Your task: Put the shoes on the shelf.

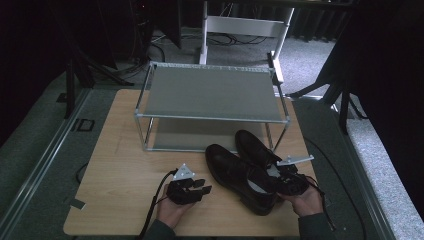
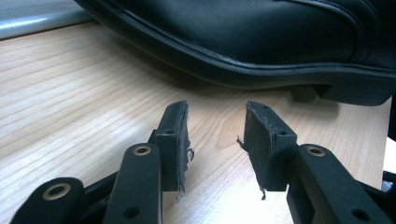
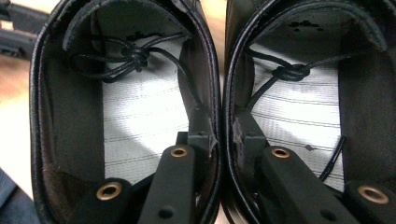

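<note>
- Right gripper (image 3: 218,140): one jaw reaches down inside each black shoe, and together they pinch the two touching inner walls. Clamped tight on both.
- Left gripper (image 2: 217,140): jaws parted, bare wood between them, nothing grasped. It lies low over the table (image 1: 120,170), in my left hand (image 1: 172,210).
- Left shoe (image 1: 235,175) and right shoe (image 1: 255,145) sit side by side at the front right of the table, toes aimed at the rack; my right gripper is at their heel end, near the table's front edge.
- Right gripper view: looking down both openings, with pale insoles and knotted laces (image 3: 135,53) inside.
- Left gripper view: side of the nearer shoe just ahead of my open jaws, its sole and heel resting on the wood, not touching my pads.
- Two-tier metal rack (image 1: 210,92) stands behind the shoes, both shelves bare; the right shoe's toe is close to its front right leg.
- Right hand (image 1: 305,200) is at the table's front right corner.
</note>
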Demonstrator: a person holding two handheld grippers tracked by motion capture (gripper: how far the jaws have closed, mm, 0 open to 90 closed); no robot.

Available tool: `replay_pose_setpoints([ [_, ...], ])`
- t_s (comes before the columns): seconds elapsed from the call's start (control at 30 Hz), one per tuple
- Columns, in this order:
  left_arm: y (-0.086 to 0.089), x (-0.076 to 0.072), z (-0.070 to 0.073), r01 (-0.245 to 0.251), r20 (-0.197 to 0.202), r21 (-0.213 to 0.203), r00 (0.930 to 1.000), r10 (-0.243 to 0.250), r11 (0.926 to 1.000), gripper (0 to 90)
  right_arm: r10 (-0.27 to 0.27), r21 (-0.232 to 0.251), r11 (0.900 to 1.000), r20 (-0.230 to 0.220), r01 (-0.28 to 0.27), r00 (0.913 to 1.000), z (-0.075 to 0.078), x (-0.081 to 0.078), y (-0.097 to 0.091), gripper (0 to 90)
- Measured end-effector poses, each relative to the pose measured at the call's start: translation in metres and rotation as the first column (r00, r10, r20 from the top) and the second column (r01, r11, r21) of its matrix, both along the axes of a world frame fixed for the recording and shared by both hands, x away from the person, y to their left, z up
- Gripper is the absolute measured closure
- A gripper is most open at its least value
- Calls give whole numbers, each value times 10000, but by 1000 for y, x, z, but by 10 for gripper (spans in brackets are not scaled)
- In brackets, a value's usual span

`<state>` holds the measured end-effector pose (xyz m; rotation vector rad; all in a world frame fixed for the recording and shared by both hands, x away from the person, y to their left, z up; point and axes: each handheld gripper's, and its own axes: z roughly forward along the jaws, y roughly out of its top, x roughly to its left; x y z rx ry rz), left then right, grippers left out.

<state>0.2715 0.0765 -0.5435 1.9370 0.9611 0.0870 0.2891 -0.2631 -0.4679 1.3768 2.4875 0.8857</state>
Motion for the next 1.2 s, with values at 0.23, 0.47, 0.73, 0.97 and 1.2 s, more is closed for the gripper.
replay_pose_setpoints([
  [0.23, 6, 2, 3, -225, 94, -38, 9997, 226, 9997, 603, -248, -48, 9997, 240, 249, 9994, 6, 11, 11, 803],
  [0.47, 11, 6, 8, -411, 278, -61, 9988, 413, 9991, 599, -527, -17, 9986, 417, 528, 9977, 8, 24, 25, 802],
  [0.73, 20, 14, 14, -943, 488, -208, 9943, 952, 9953, 598, -734, -190, 9970, 690, 748, 9949, 9, 38, 43, 801],
  [0.97, 26, 24, 21, -1298, 701, -285, 9888, 1315, 9911, 598, -877, -191, 9958, 681, 892, 9938, 9, 48, 54, 801],
  [1.2, 28, 40, 28, -1752, 919, -381, 9797, 1780, 9838, 606, -1207, -122, 9924, 821, 1221, 9893, 9, 59, 65, 801],
])
